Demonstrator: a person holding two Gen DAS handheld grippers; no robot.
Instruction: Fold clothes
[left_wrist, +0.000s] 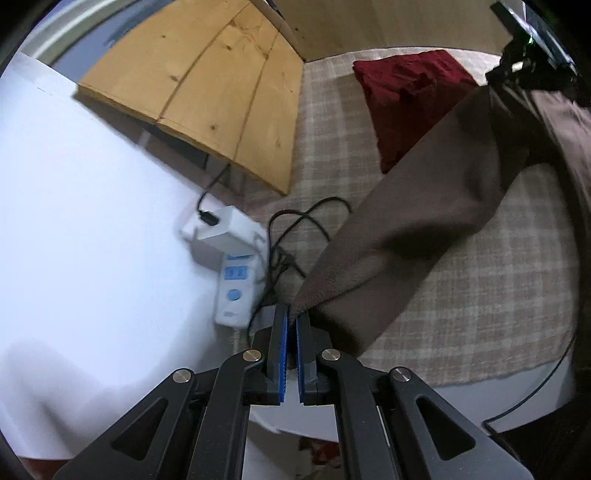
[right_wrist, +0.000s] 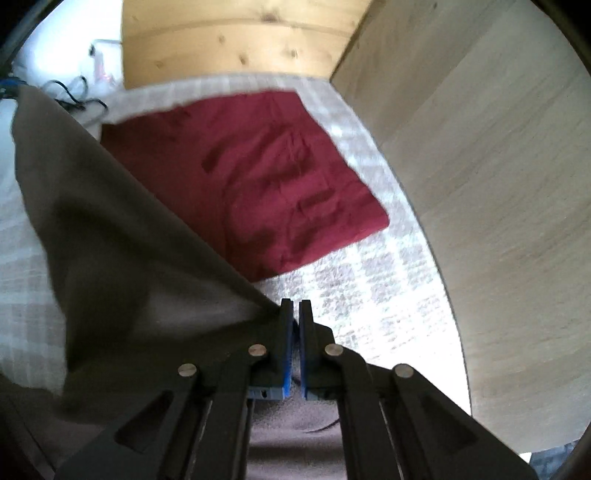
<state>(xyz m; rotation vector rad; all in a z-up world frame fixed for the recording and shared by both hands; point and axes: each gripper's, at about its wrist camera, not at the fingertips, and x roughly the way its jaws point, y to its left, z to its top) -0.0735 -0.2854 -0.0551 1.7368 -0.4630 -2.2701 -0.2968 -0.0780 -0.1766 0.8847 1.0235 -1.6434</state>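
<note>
A brown garment (left_wrist: 424, 206) is stretched in the air between my two grippers, above a checked bed cover (left_wrist: 480, 295). My left gripper (left_wrist: 294, 317) is shut on one corner of it. My right gripper (right_wrist: 296, 308) is shut on another corner, and the brown garment (right_wrist: 122, 236) hangs away to the left in the right wrist view. The right gripper also shows in the left wrist view (left_wrist: 532, 62) at the top right. A folded dark red garment (right_wrist: 255, 177) lies flat on the cover; it also shows in the left wrist view (left_wrist: 406, 99).
A white power strip (left_wrist: 232, 280) with a white charger (left_wrist: 225, 229) and black cables (left_wrist: 295, 236) lies at the bed's left edge. A pine wood panel (left_wrist: 207, 85) stands behind. A pale wooden board (right_wrist: 498, 203) rises on the right. The checked cover (right_wrist: 388, 280) lies below.
</note>
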